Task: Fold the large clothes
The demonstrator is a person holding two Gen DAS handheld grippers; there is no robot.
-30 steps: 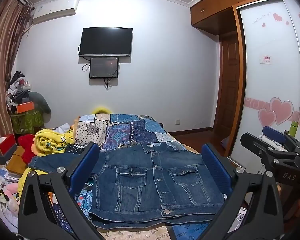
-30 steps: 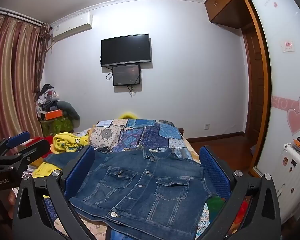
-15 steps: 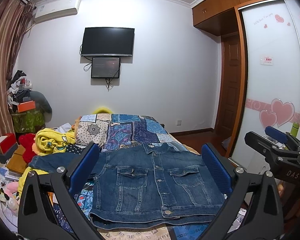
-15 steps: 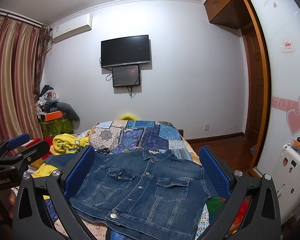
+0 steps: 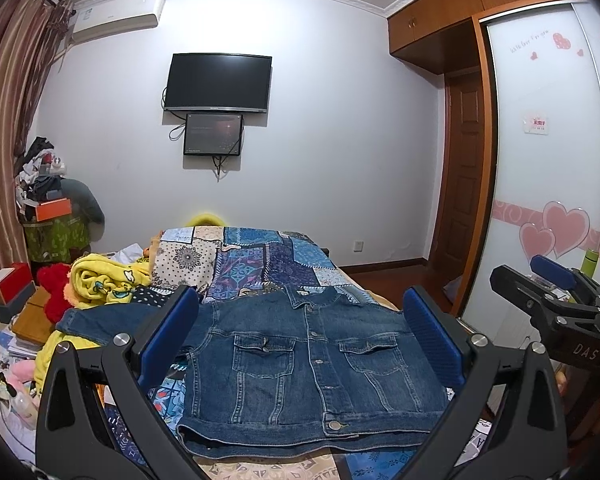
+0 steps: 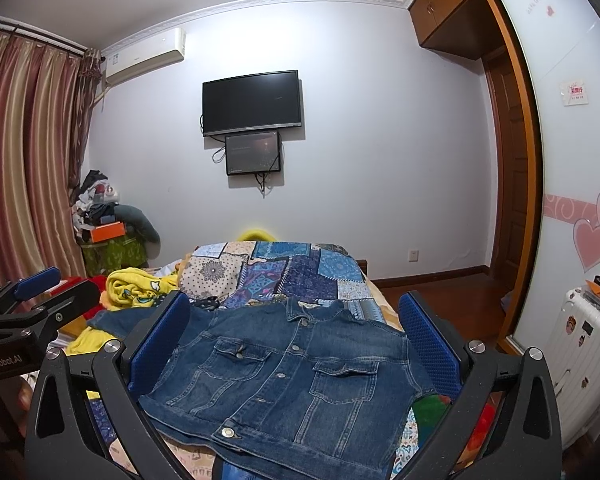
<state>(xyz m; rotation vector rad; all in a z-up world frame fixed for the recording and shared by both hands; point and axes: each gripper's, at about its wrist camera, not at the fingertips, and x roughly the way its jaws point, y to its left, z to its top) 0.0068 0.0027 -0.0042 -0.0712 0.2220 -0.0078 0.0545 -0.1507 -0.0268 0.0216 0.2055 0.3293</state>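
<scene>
The denim jacket [image 5: 312, 364] lies buttoned and flat on the bed [image 5: 256, 256], one sleeve out, nothing folded yet; both grippers' jaws gape empty.

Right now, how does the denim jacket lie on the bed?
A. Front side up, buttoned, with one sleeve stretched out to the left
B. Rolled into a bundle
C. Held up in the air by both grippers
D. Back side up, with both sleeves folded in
A: the denim jacket shows its chest pockets and closed button row, and one sleeve extends left, while the left gripper and right gripper are both open, holding nothing.
</scene>
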